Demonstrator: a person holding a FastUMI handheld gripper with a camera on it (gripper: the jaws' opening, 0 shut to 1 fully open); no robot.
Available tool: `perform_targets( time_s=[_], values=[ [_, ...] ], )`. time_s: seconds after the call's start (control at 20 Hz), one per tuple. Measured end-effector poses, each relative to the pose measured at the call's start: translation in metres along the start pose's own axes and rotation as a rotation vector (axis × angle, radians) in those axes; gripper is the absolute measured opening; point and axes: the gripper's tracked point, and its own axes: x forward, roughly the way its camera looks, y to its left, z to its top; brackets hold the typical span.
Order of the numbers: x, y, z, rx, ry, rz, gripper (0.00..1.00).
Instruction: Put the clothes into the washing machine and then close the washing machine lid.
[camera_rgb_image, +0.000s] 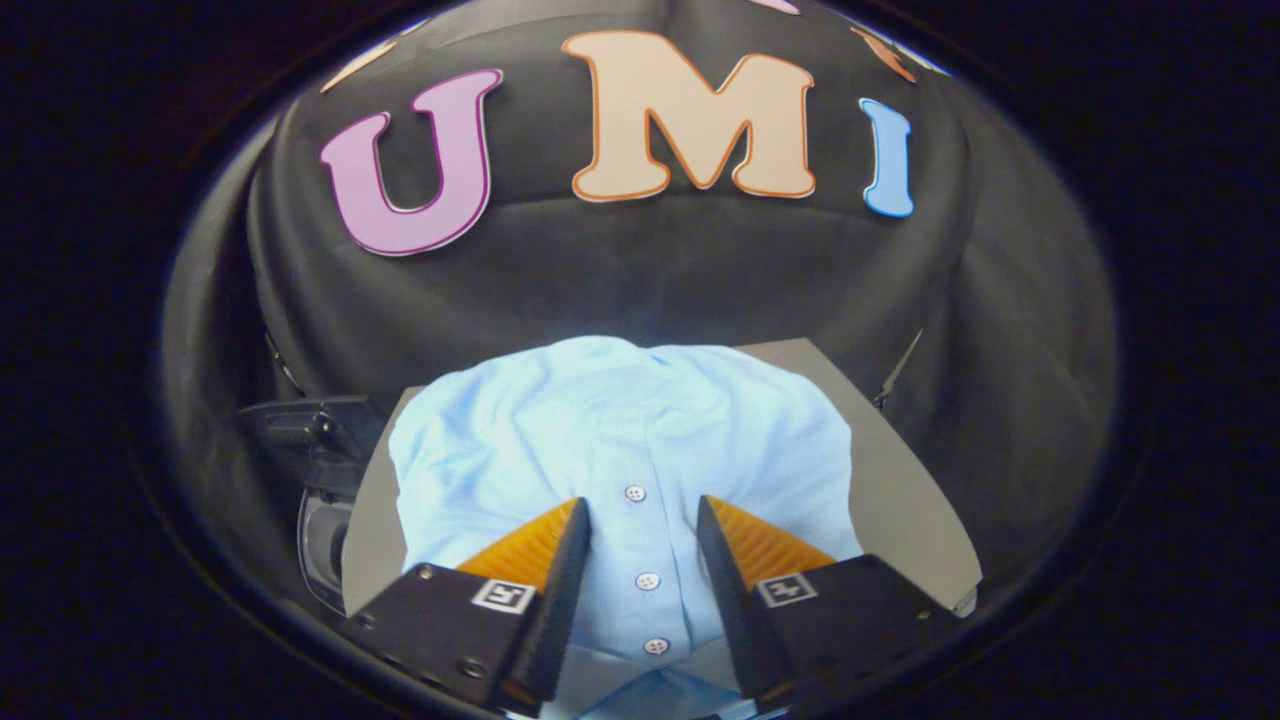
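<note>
A light blue buttoned shirt (620, 440) lies bunched on a grey tabletop (900, 500). My gripper (642, 510) hovers over its near part, open, the two fingers standing either side of the button placket. The fingertips (578, 515) are apart and I cannot tell whether they touch the cloth. To the left of the table, lower down, stands a dark machine (320, 470) with a rounded opening, partly hidden by the table's edge.
The black cloth wall hangs close behind the table. The table's right part beside the shirt is bare grey surface. The dark machine stands tight against the table's left edge.
</note>
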Motion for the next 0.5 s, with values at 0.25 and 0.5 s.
perform_targets(
  time_s=[0.25, 0.5],
  values=[
    [-0.001, -0.004, -0.004, 0.013, -0.018, -0.061, 0.16],
    [-0.02, 0.011, -0.001, 0.036, -0.087, 0.053, 0.05]
  ],
)
